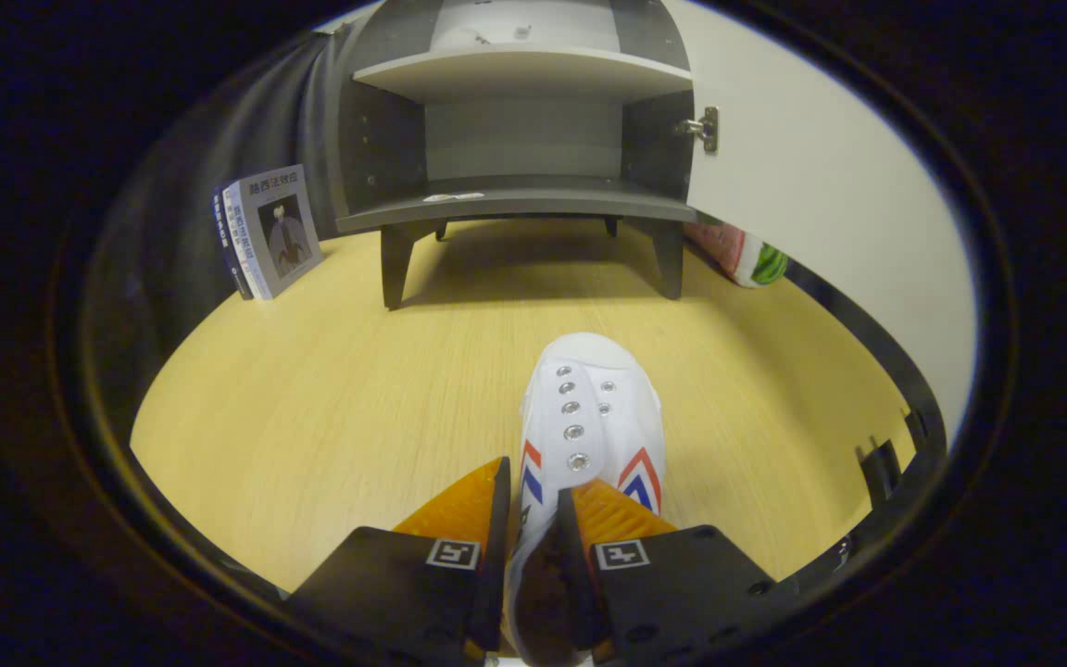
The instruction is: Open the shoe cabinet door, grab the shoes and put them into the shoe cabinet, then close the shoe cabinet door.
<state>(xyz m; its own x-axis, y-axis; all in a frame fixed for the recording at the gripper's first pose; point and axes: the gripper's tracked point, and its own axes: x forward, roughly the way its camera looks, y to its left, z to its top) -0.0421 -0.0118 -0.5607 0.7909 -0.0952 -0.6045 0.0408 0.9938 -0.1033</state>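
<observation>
A white canvas shoe point(589, 417) with red and blue chevrons points away from me, toe toward the cabinet. My gripper point(533, 500) is shut on the shoe's left side wall near the opening; one finger is outside the shoe, the other inside it. Beyond the shoe stands the dark grey shoe cabinet point(520, 199) on short legs, its white door point(821, 185) swung open to the right. Its lower shelf and the shelf above it hold no shoes.
The wooden floor point(330, 389) stretches between the shoe and the cabinet. A book point(271, 232) leans against the wall left of the cabinet. A watermelon-patterned object point(746, 257) lies behind the open door at the cabinet's right leg.
</observation>
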